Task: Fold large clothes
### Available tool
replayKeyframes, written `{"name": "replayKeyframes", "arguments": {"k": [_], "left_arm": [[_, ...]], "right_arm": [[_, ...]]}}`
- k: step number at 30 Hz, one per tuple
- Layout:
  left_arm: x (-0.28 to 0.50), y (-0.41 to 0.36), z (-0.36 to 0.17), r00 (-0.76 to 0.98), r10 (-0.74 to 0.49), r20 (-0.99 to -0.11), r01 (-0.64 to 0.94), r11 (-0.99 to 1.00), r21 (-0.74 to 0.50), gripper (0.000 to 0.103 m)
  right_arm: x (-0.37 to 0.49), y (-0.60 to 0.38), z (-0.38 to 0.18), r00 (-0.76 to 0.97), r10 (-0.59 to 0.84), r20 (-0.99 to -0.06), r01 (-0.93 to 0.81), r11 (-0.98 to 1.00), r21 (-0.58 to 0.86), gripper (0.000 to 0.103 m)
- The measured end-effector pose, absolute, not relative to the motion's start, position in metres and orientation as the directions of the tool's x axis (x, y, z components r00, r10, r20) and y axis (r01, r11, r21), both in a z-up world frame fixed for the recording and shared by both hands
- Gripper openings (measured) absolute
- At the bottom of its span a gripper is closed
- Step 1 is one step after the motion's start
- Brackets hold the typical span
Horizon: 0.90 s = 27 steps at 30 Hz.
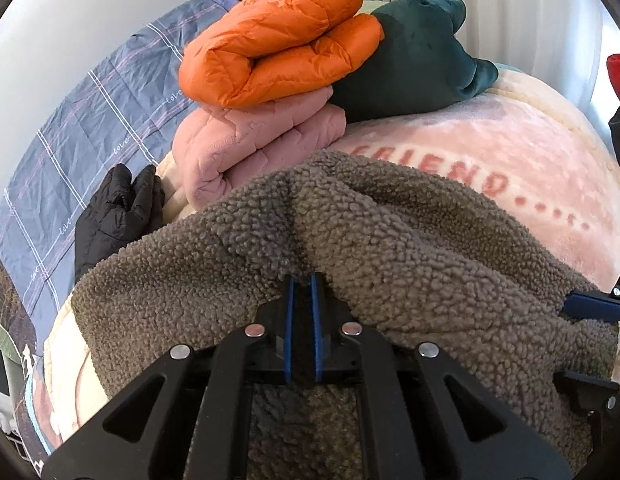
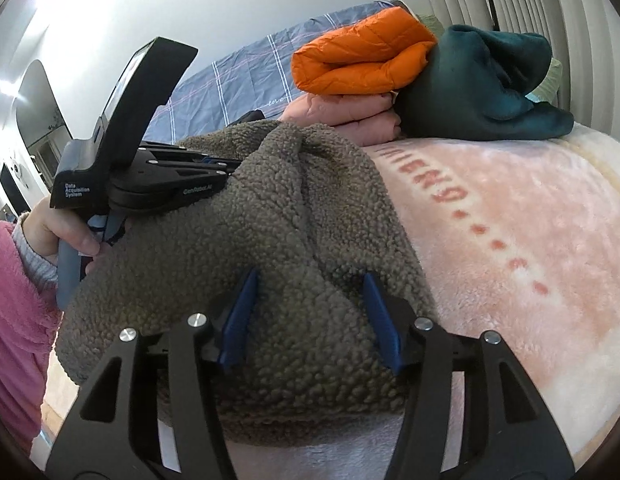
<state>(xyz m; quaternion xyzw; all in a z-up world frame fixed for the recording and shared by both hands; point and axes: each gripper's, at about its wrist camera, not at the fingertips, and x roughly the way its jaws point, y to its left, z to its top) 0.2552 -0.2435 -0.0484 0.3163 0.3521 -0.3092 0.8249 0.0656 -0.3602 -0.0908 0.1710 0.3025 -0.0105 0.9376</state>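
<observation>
A brown fleece garment lies bunched on a pink blanket lettered "FRIEND". My left gripper is shut, its blue pads pinching a raised fold of the fleece near the garment's far edge. My right gripper stands open over the near part of the fleece, which bulges up between its blue pads without being squeezed. In the left wrist view only one blue pad of the right gripper shows at the right edge.
Behind the fleece a folded orange puffer rests on a folded pink quilted garment, beside a dark teal bundle. A black puffy garment lies left on a blue plaid sheet. A hand holds the left gripper.
</observation>
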Motion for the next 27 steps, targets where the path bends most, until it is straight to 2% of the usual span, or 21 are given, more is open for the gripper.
{"name": "replayKeyframes", "arguments": {"k": [3,6,8,11,12,13,15,17,19,21,27], "left_arm": [[0.250,-0.237,-0.041,0.582,-0.300,-0.756,0.716,0.630,0.301,0.011],[0.251,-0.216,-0.015,0.591,-0.355,-0.724,0.694,0.681,0.232,0.020],[0.255,-0.206,-0.002,0.643,-0.346,-0.683,0.654,0.712,0.255,0.020],[0.278,-0.189,0.009,0.693,-0.288,-0.661,0.579,0.768,0.273,0.020],[0.289,-0.185,0.005,0.703,-0.245,-0.667,0.547,0.786,0.288,0.020],[0.307,-0.182,-0.009,0.729,-0.152,-0.667,0.486,0.801,0.349,0.021],[0.334,-0.180,-0.046,0.714,-0.055,-0.698,0.464,0.784,0.413,0.017],[0.360,-0.174,-0.087,0.617,-0.026,-0.787,0.461,0.822,0.335,0.005],[0.367,-0.175,-0.090,0.599,-0.043,-0.800,0.464,0.832,0.303,0.004],[0.367,-0.180,-0.090,0.599,-0.023,-0.801,0.474,0.816,0.331,0.004],[0.353,-0.174,-0.073,0.636,-0.050,-0.770,0.467,0.820,0.332,0.005]], "right_arm": [[0.064,-0.359,-0.089,0.816,0.091,-0.571,0.115,0.942,0.314,0.056],[0.061,-0.357,-0.086,0.816,0.099,-0.570,0.103,0.945,0.312,0.058],[0.060,-0.356,-0.085,0.816,0.100,-0.569,0.098,0.947,0.307,0.059],[0.061,-0.357,-0.086,0.818,0.104,-0.565,0.096,0.945,0.313,0.059],[0.060,-0.357,-0.086,0.818,0.109,-0.565,0.094,0.944,0.318,0.060],[0.060,-0.358,-0.087,0.818,0.112,-0.564,0.092,0.943,0.320,0.060],[0.062,-0.359,-0.088,0.820,0.135,-0.556,0.073,0.939,0.335,0.062],[0.065,-0.357,-0.088,0.816,0.160,-0.555,0.050,0.938,0.344,0.063],[0.067,-0.351,-0.085,0.822,0.125,-0.555,0.066,0.948,0.311,0.064],[0.067,-0.349,-0.085,0.825,0.109,-0.554,0.073,0.953,0.295,0.064],[0.064,-0.355,-0.087,0.821,0.139,-0.554,0.059,0.944,0.325,0.065]]}}
